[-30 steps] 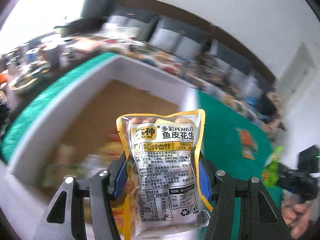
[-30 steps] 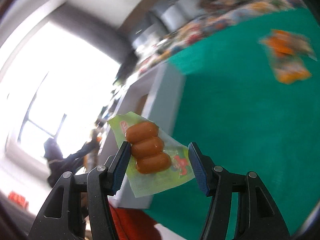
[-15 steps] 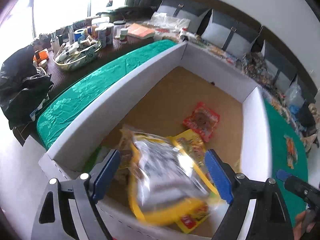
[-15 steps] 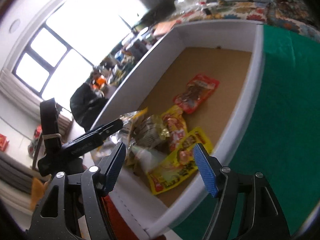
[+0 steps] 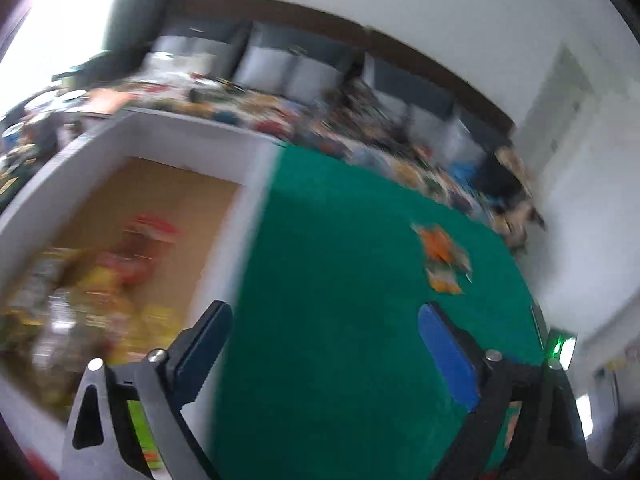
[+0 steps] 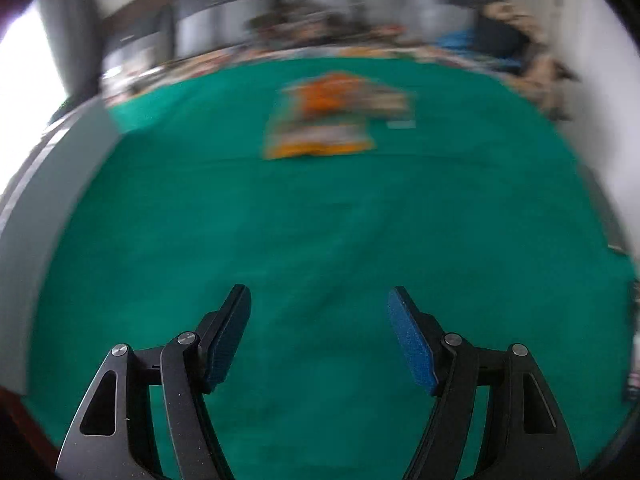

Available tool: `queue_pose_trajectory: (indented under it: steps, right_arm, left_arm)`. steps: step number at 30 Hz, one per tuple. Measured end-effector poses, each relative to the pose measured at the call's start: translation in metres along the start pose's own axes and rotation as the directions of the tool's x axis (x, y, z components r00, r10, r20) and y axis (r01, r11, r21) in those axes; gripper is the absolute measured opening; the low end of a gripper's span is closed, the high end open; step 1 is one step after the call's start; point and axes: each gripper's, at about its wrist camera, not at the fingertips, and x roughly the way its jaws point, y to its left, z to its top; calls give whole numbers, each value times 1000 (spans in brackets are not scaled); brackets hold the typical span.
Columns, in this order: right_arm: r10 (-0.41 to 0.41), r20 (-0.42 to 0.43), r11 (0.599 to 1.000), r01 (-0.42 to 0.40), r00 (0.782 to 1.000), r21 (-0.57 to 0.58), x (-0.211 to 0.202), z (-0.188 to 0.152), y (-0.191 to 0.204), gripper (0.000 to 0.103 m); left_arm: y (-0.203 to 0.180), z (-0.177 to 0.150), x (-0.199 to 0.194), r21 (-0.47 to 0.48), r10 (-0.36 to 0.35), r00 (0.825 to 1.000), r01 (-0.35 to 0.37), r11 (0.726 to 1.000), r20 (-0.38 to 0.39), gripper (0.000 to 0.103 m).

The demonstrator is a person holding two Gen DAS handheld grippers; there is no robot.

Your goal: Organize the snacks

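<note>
Both frames were motion-blurred. The left gripper (image 5: 324, 340) was spread wide and empty, over the green tablecloth (image 5: 340, 272) just beside the white box (image 5: 248, 216). Inside the box lay a heap of snack packets (image 5: 100, 280), red and yellow, too smeared to tell apart. The right gripper (image 6: 320, 320) was also spread and empty above the cloth. Near the table's far edge lay what looked like two orange snack packets (image 6: 328, 120), overlapping, well apart from both grippers.

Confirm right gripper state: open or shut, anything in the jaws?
Open and empty. In the right wrist view the right gripper has its jaws spread wide, with only bare green tablecloth showing between them.
</note>
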Motion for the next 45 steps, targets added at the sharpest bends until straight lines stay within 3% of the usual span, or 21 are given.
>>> queue_pose_trajectory:
  steps: [5, 10, 15, 19, 23, 34, 45]
  right_arm:
    - [-133, 33, 991, 132, 991, 36, 0, -3, -67, 74]
    - [-120, 36, 986, 115, 992, 123, -2, -15, -97, 74]
    - [-102, 17, 989, 99, 995, 111, -1, -21, -95, 74]
    - [-107, 12, 988, 105, 994, 112, 5, -20, -93, 74]
    - [-116, 18, 988, 113, 993, 106, 8, -20, -94, 80]
    - [-119, 7, 988, 117, 993, 105, 12, -18, -94, 89]
    - [-124, 9, 986, 122, 992, 113, 11, -18, -95, 88]
  left_arm:
    - [-56, -24, 82, 123, 21, 993, -6, 992, -119, 95]
    - [-67, -39, 157, 190, 144, 973, -109, 976, -182, 95]
    - [-63, -48, 194, 211, 222, 960, -185, 960, -172, 95]
    - [-70, -59, 198, 274, 249, 961, -208, 939, -121, 97]
    - [-66, -59, 199, 270, 253, 959, -211, 940, -130, 103]
    - [-63, -57, 201, 267, 249, 959, -208, 941, -133, 103]
    - [-62, -56, 201, 266, 247, 960, -205, 942, -134, 103]
